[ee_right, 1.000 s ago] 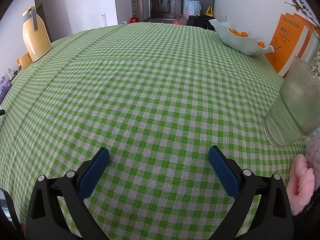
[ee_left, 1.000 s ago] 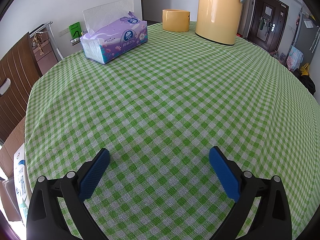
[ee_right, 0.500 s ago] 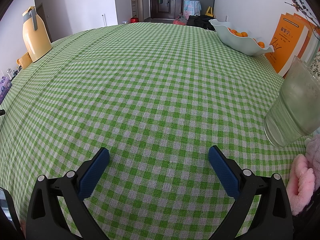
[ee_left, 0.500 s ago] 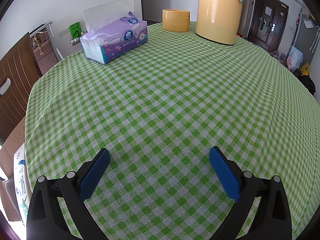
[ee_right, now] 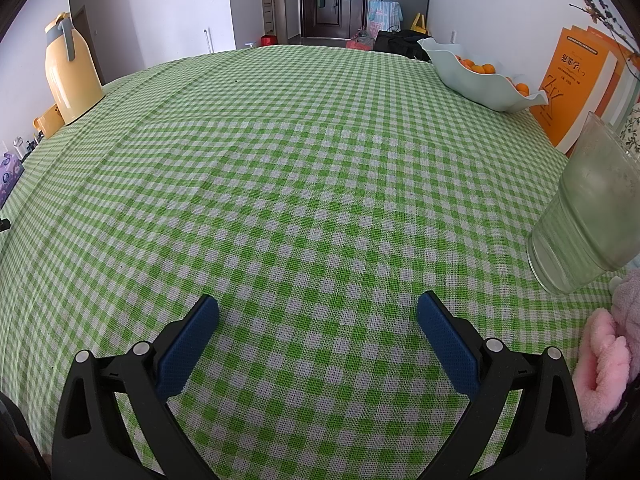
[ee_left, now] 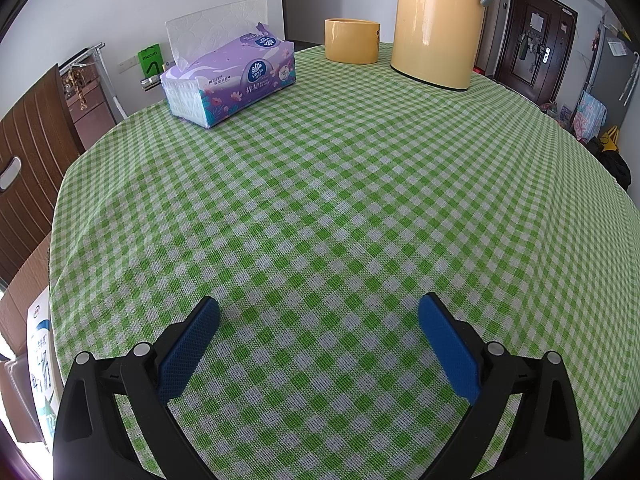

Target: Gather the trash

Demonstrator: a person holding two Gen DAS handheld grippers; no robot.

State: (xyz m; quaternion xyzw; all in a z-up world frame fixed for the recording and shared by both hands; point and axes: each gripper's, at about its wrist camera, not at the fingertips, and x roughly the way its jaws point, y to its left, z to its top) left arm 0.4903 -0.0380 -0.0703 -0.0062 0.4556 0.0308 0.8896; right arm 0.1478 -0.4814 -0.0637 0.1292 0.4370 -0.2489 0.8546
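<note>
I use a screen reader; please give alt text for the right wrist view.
The open right gripper hovers over a green checked tablecloth, holding nothing. A cloudy glass stands right; a fruit bowl sits far right, a yellow thermos far left.

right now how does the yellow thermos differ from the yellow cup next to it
The yellow thermos is far taller than the yellow cup, rising out of the top of the left wrist view while the cup is short and squat. The thermos has a grey handle; no handle shows on the cup. The thermos narrows toward the top; the cup's sides run straight. Both are the same pale yellow and stand upright on the green checked tablecloth.
</note>
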